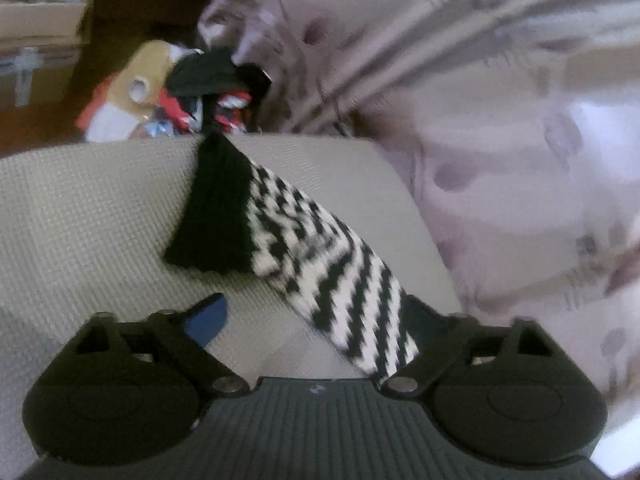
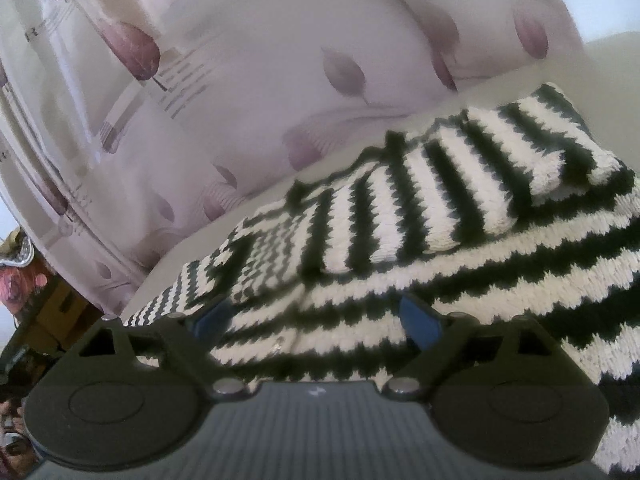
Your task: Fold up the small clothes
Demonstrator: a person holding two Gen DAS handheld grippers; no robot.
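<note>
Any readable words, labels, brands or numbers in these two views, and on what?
None can be read.
Small pale mark on the left gripper body: too small to make out.
The same mark on the right gripper body: too small.
Packaging in the clutter beyond the cushion: blurred, no legible print.

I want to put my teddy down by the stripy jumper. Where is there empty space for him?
The best bare patch is the grey textured surface, left of the striped sleeve with its black cuff. Near the curtain only a thin bare strip is left. The right side is crowded: the folded jumper covers it.
</note>
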